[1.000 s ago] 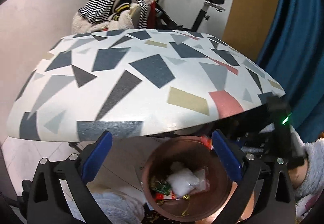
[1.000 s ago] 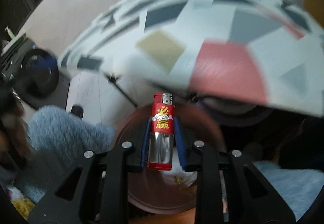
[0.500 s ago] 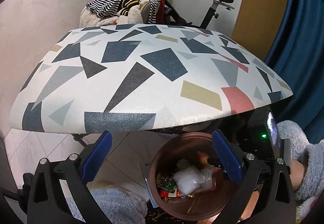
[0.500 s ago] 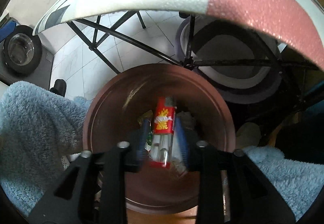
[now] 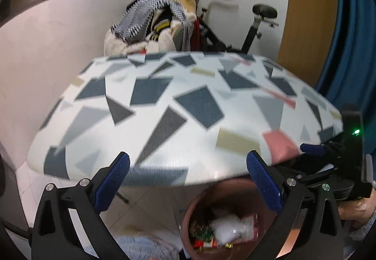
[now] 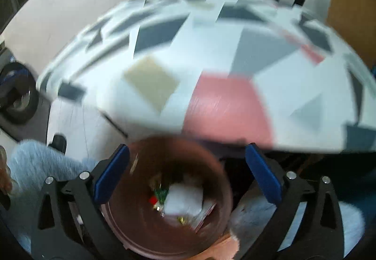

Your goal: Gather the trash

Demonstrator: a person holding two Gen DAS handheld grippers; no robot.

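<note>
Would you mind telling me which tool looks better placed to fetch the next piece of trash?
Neither clearly. The left tool and right tool are both open and empty near the brown bin, and no trash shows on the patterned table.

Two wrist fisheyes, both looking forward and down past the table edge.

Left view: table (image 5: 183,114) fills mid-frame, bin (image 5: 225,227) low, right of centre, wall and bike behind. Right view: closer, steeper, blurred; bin (image 6: 169,194) bottom centre, table (image 6: 211,67) above. Shared: table, bin, clothes pile at top.
</note>
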